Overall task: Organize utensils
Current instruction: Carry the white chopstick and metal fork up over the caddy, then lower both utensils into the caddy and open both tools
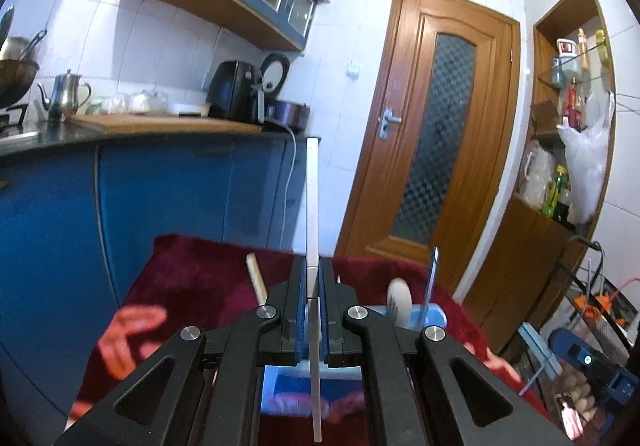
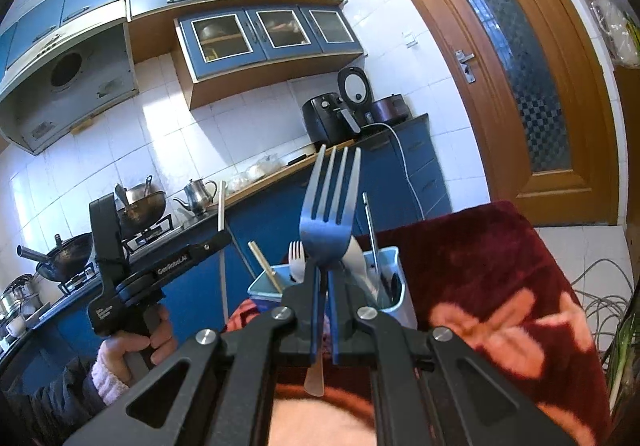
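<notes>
My left gripper [image 1: 314,278] is shut on a white chopstick [image 1: 312,201] that stands upright through the jaws, above a light blue utensil holder [image 1: 434,316]. The holder shows a white spoon [image 1: 399,302], a metal utensil [image 1: 432,278] and a wooden chopstick [image 1: 256,278]. My right gripper [image 2: 324,286] is shut on a metal fork [image 2: 330,213], tines up, just in front of the same holder [image 2: 394,286]. A small white fork [image 2: 296,256] and a wooden chopstick [image 2: 265,266] stand in it. The left gripper [image 2: 218,240] with its chopstick [image 2: 221,211] shows at the left.
A dark red floral cloth [image 2: 500,278] covers the table under the holder. Blue kitchen cabinets [image 1: 140,205] and a counter with a kettle [image 1: 64,95] lie beyond. A wooden door [image 1: 432,149] stands at the right, shelves [image 1: 568,117] beside it.
</notes>
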`<state>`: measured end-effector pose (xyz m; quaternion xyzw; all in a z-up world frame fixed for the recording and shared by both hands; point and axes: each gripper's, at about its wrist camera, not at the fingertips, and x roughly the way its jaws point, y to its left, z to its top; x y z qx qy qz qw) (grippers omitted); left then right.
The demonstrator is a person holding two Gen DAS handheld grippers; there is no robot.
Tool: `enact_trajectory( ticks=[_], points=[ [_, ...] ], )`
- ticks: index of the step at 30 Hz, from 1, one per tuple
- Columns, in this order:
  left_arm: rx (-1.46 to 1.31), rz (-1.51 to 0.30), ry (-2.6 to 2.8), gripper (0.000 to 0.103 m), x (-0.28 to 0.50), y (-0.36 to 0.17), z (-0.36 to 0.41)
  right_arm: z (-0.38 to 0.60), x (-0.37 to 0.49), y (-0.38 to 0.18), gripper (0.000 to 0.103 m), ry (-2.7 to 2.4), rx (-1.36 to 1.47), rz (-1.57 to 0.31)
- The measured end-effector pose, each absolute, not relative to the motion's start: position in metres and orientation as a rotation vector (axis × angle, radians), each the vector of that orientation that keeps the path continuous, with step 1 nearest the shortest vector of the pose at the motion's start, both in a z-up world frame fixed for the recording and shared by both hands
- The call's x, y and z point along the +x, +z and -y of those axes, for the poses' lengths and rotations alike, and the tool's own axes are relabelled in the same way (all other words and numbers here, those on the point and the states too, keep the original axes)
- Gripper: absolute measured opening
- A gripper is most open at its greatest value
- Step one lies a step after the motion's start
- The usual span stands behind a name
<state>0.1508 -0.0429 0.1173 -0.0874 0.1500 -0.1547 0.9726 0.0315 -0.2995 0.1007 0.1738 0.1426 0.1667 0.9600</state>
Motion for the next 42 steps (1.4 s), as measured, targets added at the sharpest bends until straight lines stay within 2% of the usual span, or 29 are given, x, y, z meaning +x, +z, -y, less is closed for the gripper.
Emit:
enact_trajectory(
  ticks=[11,18,25,42],
  points=[
    [-0.202,-0.164,-0.227,0.005,0.188,0.115,0.048,0.290,0.054,0.118,0.005,0.279,0.235,-0.220],
    [-0.183,-0.201,-0.223,0.006,0.199,0.089,0.051,0.284,0.081,0.122,0.005,0.189,0.142,-0.189],
    [-0.160,-0.196,-0.233,0.006,0.196,0.075,0.053,0.269,0.108,0.103,0.006,0.132,0.044,-0.222],
    [-0.183,-0.279,-0.245,0.006,0.203,0.057,0.054,0.267,0.124,0.074,0.006,0.142,0.083,-0.310]
  ],
)
